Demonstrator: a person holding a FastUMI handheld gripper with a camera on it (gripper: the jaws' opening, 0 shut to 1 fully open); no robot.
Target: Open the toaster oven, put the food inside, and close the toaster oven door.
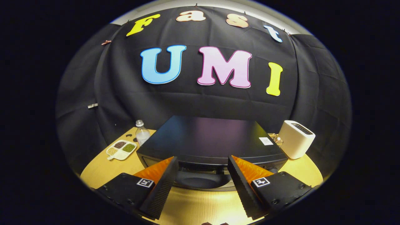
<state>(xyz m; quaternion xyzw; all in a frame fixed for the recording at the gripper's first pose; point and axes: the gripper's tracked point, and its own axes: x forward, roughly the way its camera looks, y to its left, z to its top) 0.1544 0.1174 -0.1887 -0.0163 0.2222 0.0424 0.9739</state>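
The jaws [202,162] are standing wide open, holding nothing, hovering over the bench [200,206]. Just ahead of them the oven [209,140] is sitting, its door closed. Left of it are lying a divided dish [121,149] and a bottle [142,132]; right, a white toaster [296,138].

Black cloth wall [200,103] rises behind a round wooden table [103,167].
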